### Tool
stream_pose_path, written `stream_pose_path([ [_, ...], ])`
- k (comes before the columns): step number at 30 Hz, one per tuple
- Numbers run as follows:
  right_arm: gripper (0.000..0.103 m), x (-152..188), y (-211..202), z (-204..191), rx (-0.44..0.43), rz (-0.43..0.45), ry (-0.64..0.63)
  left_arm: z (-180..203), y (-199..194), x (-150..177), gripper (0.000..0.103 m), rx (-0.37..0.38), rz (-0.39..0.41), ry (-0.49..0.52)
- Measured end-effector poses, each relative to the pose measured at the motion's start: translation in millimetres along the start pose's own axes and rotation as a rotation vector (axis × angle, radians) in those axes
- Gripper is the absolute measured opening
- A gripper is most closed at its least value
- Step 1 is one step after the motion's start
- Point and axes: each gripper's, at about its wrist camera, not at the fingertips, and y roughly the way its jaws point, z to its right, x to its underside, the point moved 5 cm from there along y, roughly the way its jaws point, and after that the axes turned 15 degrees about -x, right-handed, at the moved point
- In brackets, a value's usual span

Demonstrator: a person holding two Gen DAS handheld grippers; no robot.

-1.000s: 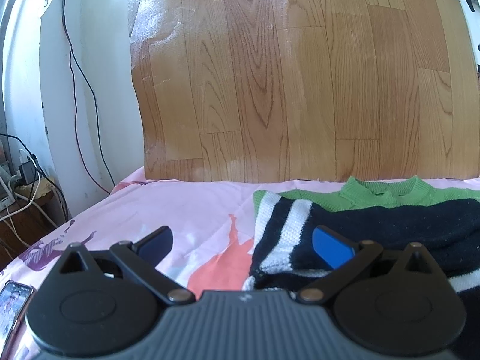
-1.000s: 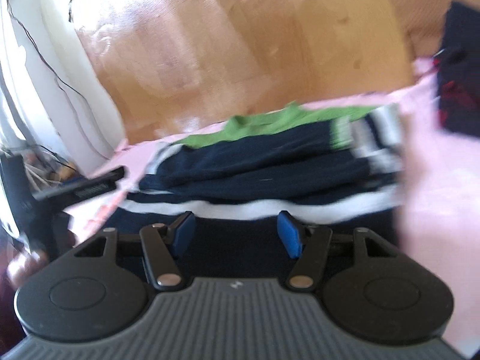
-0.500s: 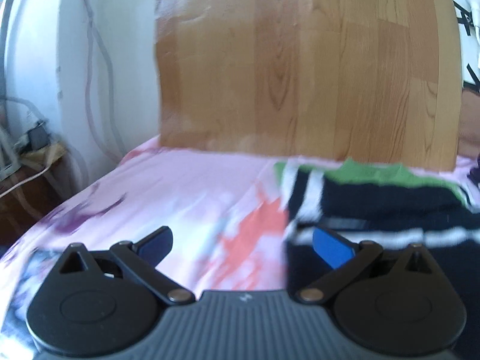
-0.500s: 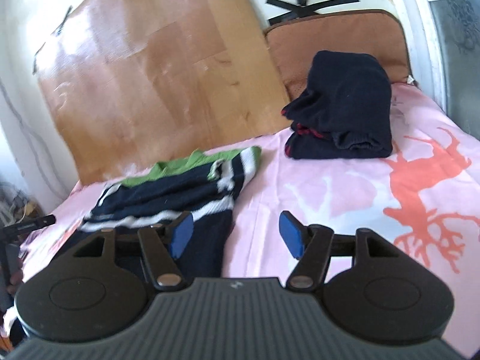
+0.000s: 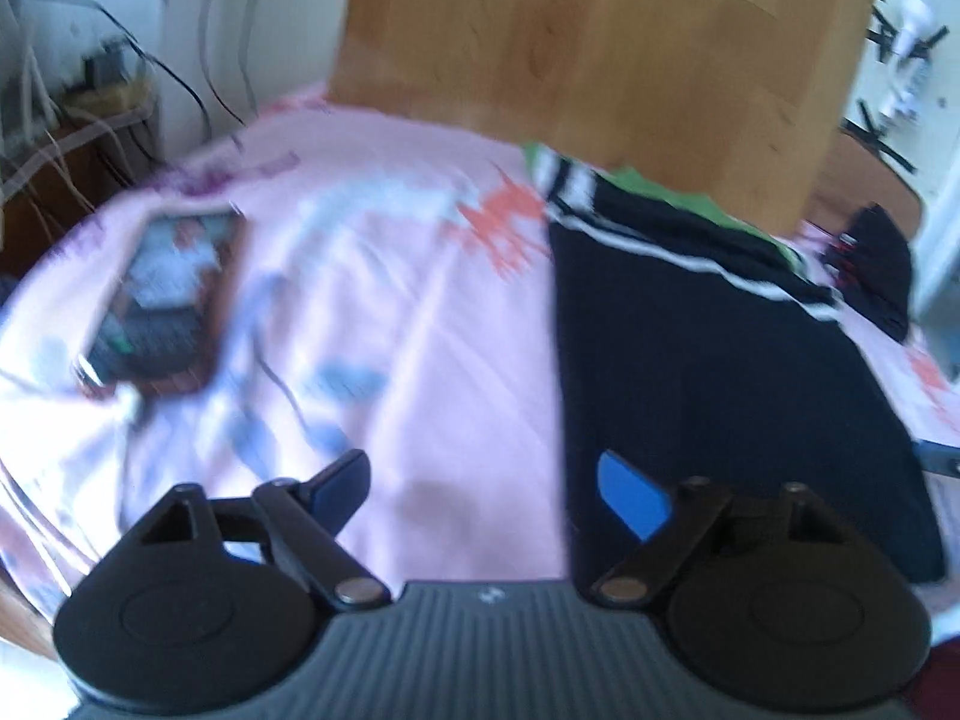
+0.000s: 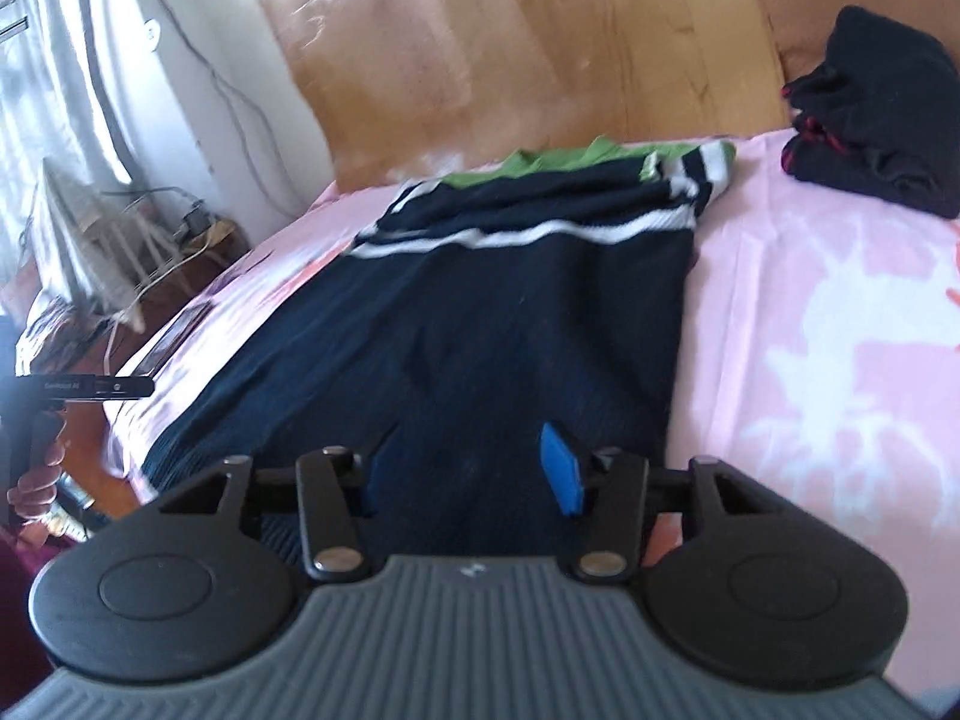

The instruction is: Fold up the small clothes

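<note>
A navy sweater (image 6: 492, 312) with white stripes and a green collar lies flat on the pink bed sheet (image 6: 810, 324), sleeves folded in, hem toward me. It also shows in the left wrist view (image 5: 720, 348), to the right. My right gripper (image 6: 471, 468) is open and empty, just above the sweater's hem. My left gripper (image 5: 486, 489) is open and empty, over the sheet at the sweater's left edge. The left gripper also shows in the right wrist view (image 6: 90, 387), at the far left.
A folded dark garment (image 6: 876, 138) sits at the back right of the bed. A phone (image 5: 168, 294) lies on the sheet to the left. A wood-pattern board (image 6: 510, 60) leans against the wall behind. Cables and a side table (image 5: 72, 138) stand at the left.
Both grippers have pulled back toward the near edge of the bed and tilted down. The sweater's lower body and hem have come into view. Both stayed open.
</note>
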Motion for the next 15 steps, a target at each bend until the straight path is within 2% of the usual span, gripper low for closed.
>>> stream_pose_path([
  [3,0.053,8,-14,-2,0.026,-0.003,-0.001,7,2,12,0.076,0.089,-0.087,0.006],
  [6,0.054,18,-31,4,0.072,0.006,0.028,17,0,20,0.076,0.094,-0.092,0.041],
  [10,0.054,31,-47,9,0.094,0.034,0.082,30,-3,23,0.076,0.163,-0.140,0.067],
  [12,0.054,38,-48,9,0.082,0.037,0.101,44,-3,26,0.076,0.141,-0.131,0.131],
  [14,0.055,47,-42,7,0.081,0.004,0.101,54,-6,29,0.057,0.127,-0.121,0.191],
  [15,0.055,50,-41,3,0.083,0.007,0.075,57,-8,29,0.039,0.118,-0.118,0.212],
])
